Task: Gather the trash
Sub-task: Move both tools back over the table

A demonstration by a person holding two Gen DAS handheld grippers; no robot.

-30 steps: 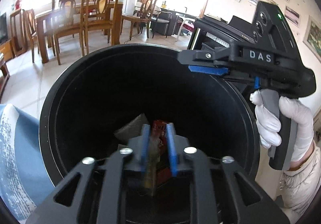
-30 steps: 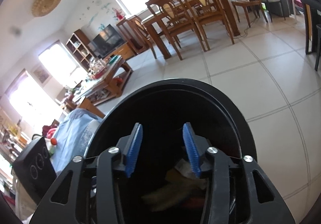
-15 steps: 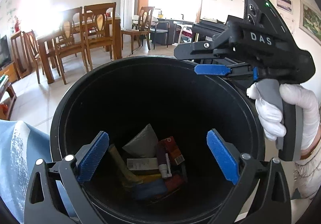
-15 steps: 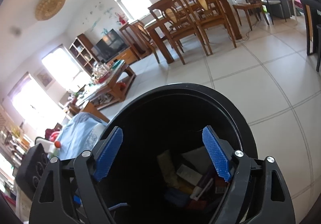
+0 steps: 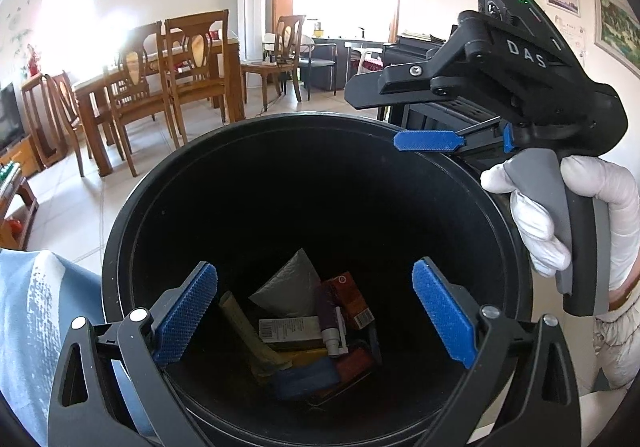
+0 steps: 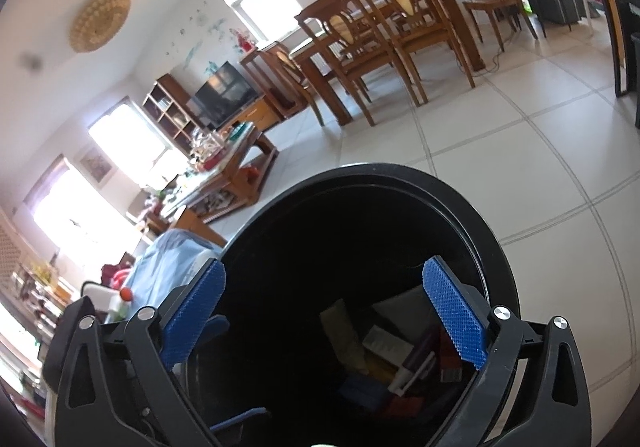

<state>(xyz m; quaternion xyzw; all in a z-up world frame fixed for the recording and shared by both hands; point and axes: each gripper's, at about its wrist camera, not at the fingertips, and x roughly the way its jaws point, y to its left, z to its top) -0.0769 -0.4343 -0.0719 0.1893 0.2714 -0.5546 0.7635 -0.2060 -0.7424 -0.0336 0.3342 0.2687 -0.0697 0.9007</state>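
A round black bin [image 5: 120, 231] stands on the tiled floor, and both grippers hang over its mouth. At its bottom lies a heap of trash: a grey pouch [image 5: 288, 291], a red box [image 5: 348, 299], a labelled white tube [image 5: 288, 327] and several wrappers. My left gripper [image 5: 314, 271] is wide open, with nothing between its blue pads. My right gripper [image 6: 325, 267] has its jaws opening and also holds nothing; below it the same trash [image 6: 384, 343] shows inside the bin [image 6: 460, 199]. In the left wrist view a white-gloved hand [image 5: 580, 199] holds the right gripper, one blue finger [image 5: 428, 141] over the far rim.
A pale blue cloth [image 5: 36, 327] lies against the bin's left side and shows again [image 6: 168, 267] in the right wrist view. A wooden dining table with chairs [image 5: 160, 75] stands across the floor. A low cluttered coffee table [image 6: 224, 167] is further off. A dark cabinet [image 5: 440, 115] is behind the bin.
The left jaws, shut on a wrapper a second ago, have spread wide and the wrapper now lies in the bin. The right jaws have widened step by step.
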